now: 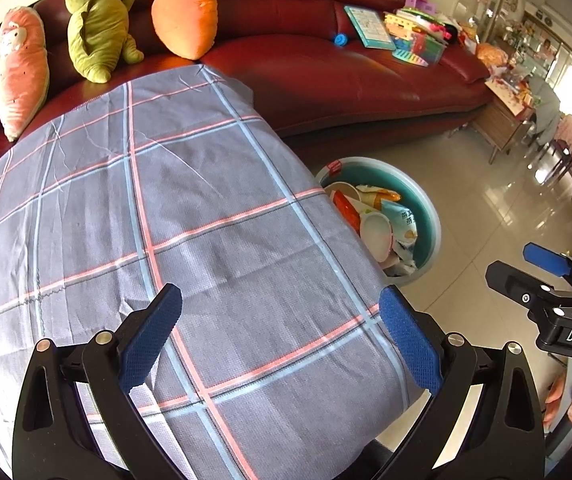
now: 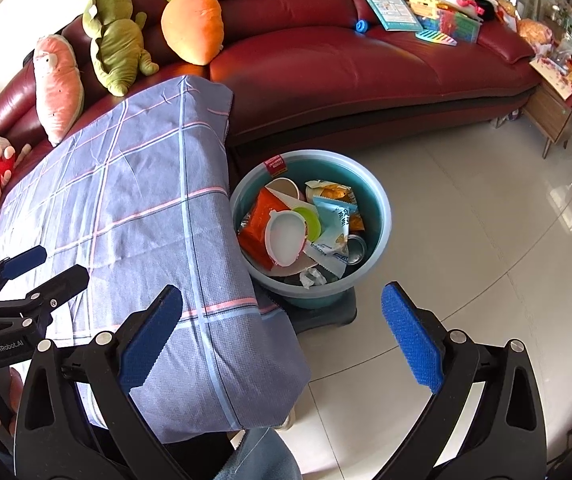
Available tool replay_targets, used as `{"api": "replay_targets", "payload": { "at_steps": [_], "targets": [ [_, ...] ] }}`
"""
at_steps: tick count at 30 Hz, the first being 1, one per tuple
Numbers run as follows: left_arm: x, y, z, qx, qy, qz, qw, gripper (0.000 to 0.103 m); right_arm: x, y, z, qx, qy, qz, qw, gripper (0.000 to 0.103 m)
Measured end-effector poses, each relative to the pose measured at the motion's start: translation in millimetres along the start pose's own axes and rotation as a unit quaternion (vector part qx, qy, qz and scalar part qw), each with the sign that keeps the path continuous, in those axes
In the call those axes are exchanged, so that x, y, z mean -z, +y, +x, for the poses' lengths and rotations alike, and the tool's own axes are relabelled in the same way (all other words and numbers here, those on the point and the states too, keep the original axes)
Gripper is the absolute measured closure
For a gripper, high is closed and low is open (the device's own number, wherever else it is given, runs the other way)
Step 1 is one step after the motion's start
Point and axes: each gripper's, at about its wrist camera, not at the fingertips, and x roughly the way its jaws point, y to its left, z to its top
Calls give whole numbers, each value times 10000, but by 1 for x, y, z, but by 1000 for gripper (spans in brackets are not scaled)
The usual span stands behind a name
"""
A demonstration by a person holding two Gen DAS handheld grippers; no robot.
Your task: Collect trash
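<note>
A living room with a red leather sofa (image 2: pixel 325 60) and pale floor tiles frames a table under a grey plaid cloth (image 1: pixel 166 220), with no litter showing on it. The trash (image 2: pixel 297 224) (wrappers, cups, a can) sits in the teal basin (image 2: pixel 377 208) on the floor just beside the table. Both the left gripper (image 1: pixel 280 340) and right gripper (image 2: pixel 282 340) are spread wide, holding nothing. Collection looks essentially finished; next comes checking for stray pieces. Only the right view shows the basin's whole contents.

Grey plaid tablecloth (image 1: pixel 206 220), teal basin (image 2: pixel 369 208), red sofa (image 2: pixel 325 60).
</note>
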Motion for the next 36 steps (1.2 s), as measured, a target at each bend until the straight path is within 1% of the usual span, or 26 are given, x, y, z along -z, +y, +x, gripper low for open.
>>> {"api": "replay_targets", "payload": {
  "at_steps": [4,16,36],
  "targets": [
    [1,-1,6,-69,16,23,10000,4,0,-2,6,9,57,14,10000,7],
    [1,0,20,-120,169,-22,9998,4,-3,-3,18,22,176,1,9998,7],
    [0,3,26,-194,230,-79,9995,4,-6,-3,27,48,275,-33,9996,7]
  ]
}}
